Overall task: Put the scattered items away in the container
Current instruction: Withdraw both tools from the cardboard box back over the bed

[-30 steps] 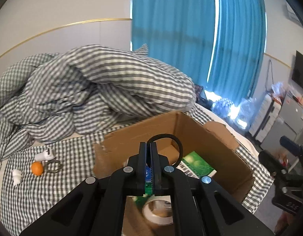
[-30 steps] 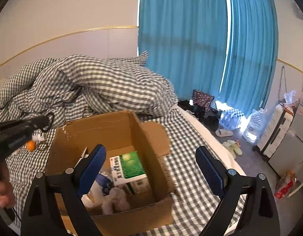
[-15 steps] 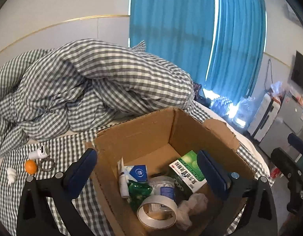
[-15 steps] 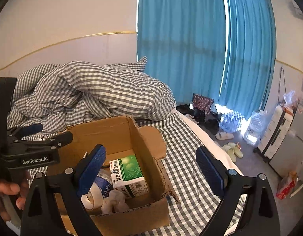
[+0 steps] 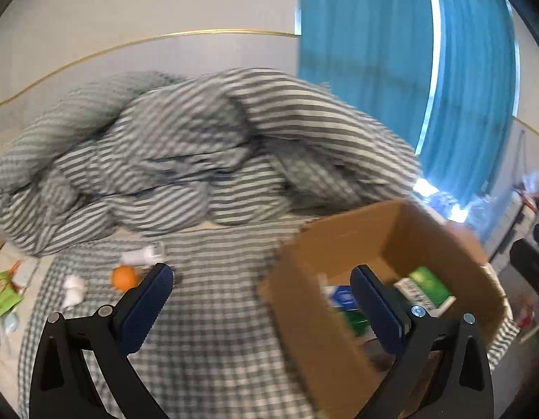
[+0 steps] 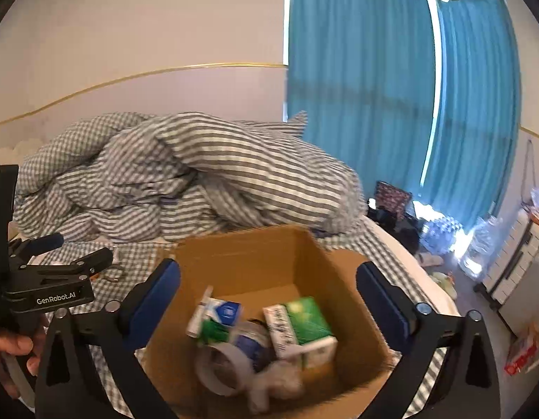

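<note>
An open cardboard box (image 6: 252,258) stands on the checked bedsheet. It holds a green-and-white carton (image 6: 300,321), a blue-and-white carton (image 6: 224,312), a tape roll (image 6: 220,366), a jar (image 6: 252,342) and a crumpled tissue (image 6: 272,384). My right gripper (image 6: 268,270) hovers over the box, its jaws opening with nothing between them. My left gripper (image 5: 260,276) is open and empty, straddling the left wall of the box (image 5: 356,241). Left of it on the sheet lie an orange (image 5: 124,277), a white gadget (image 5: 143,255), a small white item (image 5: 73,288) and a green packet (image 5: 2,291).
A bunched checked duvet (image 5: 199,146) fills the back of the bed behind the box. Teal curtains (image 6: 391,87) hang at the right. A hand (image 6: 11,345) holds the left gripper at the left edge of the right wrist view. Floor clutter lies right of the bed.
The left gripper opened, letting go of a black ring it held over the box, then swung left towards the loose items. The right gripper moved so the box sits centred under it.
</note>
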`<control>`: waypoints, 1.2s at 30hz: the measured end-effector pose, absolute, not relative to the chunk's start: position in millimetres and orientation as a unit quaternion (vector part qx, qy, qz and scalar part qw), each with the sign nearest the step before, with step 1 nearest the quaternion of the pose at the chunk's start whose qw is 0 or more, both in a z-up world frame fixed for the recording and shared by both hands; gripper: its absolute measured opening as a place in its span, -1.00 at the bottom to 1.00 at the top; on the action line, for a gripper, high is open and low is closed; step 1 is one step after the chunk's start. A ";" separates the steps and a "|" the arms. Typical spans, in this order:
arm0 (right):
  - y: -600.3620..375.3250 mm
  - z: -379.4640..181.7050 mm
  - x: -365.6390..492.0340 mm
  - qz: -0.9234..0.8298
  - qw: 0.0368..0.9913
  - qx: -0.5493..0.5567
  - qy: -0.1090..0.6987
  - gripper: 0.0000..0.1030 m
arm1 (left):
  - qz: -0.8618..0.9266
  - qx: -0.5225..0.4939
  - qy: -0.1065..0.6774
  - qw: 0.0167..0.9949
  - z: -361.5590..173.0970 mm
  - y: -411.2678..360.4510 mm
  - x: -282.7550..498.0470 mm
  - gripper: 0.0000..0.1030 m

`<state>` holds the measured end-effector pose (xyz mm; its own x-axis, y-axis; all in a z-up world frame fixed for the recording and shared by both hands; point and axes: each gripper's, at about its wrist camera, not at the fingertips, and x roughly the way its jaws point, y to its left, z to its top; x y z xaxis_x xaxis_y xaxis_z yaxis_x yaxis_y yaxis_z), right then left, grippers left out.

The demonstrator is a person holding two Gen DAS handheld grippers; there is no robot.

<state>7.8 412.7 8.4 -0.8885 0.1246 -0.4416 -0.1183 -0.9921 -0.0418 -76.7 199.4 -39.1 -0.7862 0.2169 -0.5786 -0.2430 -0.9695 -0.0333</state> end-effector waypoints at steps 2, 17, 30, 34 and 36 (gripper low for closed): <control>392.0 9.5 1.9 0.973 0.050 -0.227 -0.012 0.99 | 0.946 -0.305 0.012 0.105 -38.4 173.6 -76.3 1.00; 245.8 -7.9 -37.6 0.965 -0.074 -0.250 -0.035 0.99 | 0.952 -0.301 -0.023 -0.045 -50.5 -26.1 -59.8 1.00; 172.9 -41.1 -89.1 0.952 -0.120 -0.281 -0.027 0.99 | 0.942 -0.321 -0.036 -0.093 -83.1 -107.2 -100.6 1.00; 151.3 -59.2 -117.7 0.946 -0.134 -0.295 -0.029 0.99 | 0.939 -0.331 -0.027 -0.093 -103.2 -112.2 -125.3 1.00; 141.0 -73.2 -135.1 0.940 -0.140 -0.309 -0.029 0.99 | 0.936 -0.339 -0.025 -0.095 -117.3 -114.1 -138.9 1.00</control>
<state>-135.1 141.0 -73.2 -0.7699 -0.2461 -0.5889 0.2818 -0.9589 0.0322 -138.9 -114.1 -117.3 -0.7525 -0.1617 -0.6384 0.1955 -0.9805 0.0180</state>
